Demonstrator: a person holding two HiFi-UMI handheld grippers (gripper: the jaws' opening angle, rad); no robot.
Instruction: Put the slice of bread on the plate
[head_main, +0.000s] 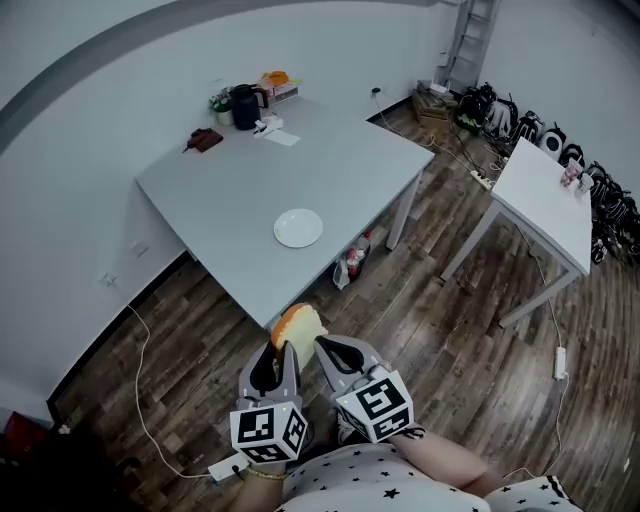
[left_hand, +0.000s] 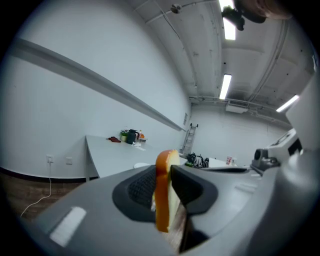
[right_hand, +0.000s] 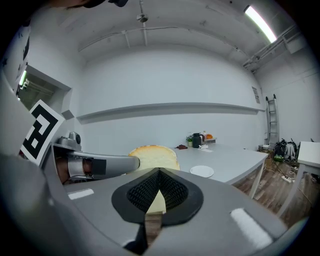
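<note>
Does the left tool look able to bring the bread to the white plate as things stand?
Probably yes. The left tool grips the slice of bread, and the plate lies alone on bare table near the corner facing it; nothing stands between. It must first come closer.

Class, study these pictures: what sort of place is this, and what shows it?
Probably an office or lab workroom, not a kitchen: a plain grey table, a second table, a ladder in the corner, and a row of bags and gear along the wall.
</note>
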